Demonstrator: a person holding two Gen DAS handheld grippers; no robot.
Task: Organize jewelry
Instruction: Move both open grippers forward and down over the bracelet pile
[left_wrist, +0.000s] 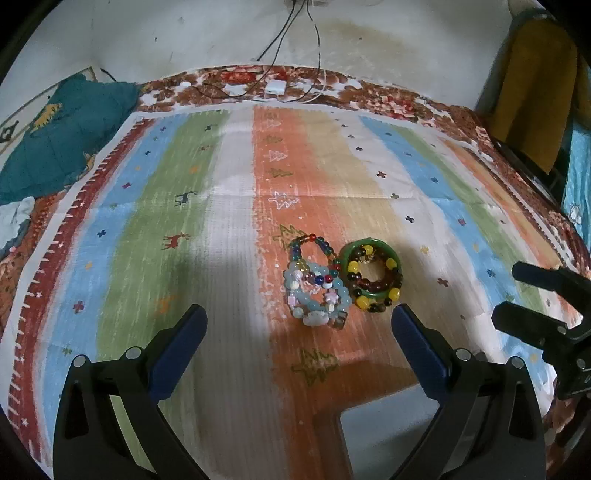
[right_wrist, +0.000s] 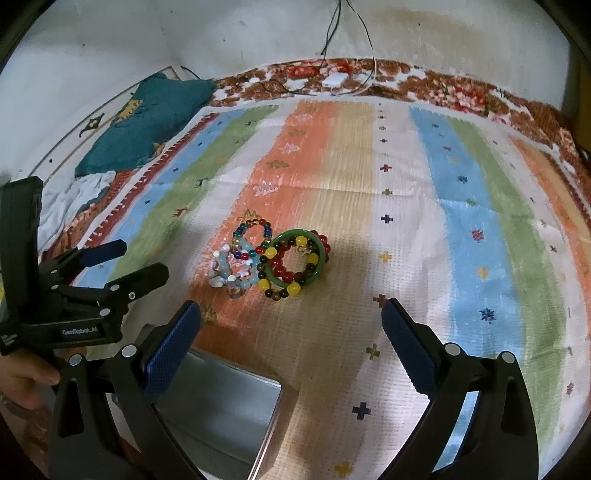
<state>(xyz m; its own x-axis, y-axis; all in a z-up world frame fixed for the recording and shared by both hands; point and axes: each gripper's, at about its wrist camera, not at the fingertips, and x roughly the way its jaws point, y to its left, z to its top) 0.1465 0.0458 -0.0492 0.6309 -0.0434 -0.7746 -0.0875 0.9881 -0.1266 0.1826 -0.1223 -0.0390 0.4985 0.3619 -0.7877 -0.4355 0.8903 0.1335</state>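
Note:
Two heaps of jewelry lie side by side on the striped mat (left_wrist: 229, 229). On the left, pale blue and pink bead bracelets (left_wrist: 317, 295) (right_wrist: 236, 273) rest with a small multicoloured bead bracelet (left_wrist: 314, 251) (right_wrist: 251, 229). On the right, a green bangle (left_wrist: 373, 243) (right_wrist: 295, 233) is stacked with a yellow-and-brown bead bracelet (left_wrist: 373, 301) (right_wrist: 273, 254). My left gripper (left_wrist: 297, 312) (right_wrist: 144, 258) is open, just short of the pale heap, holding nothing. My right gripper (right_wrist: 290, 307) (left_wrist: 508, 291) is open and empty, a little short of the bangle.
An open silver tin (right_wrist: 221, 406) (left_wrist: 388, 432) sits near the mat's front edge, below both grippers. A teal cloth (left_wrist: 66, 136) lies at the back left; cables and a white charger (left_wrist: 275, 88) run along the back wall. A hand (right_wrist: 22, 373) holds the left gripper.

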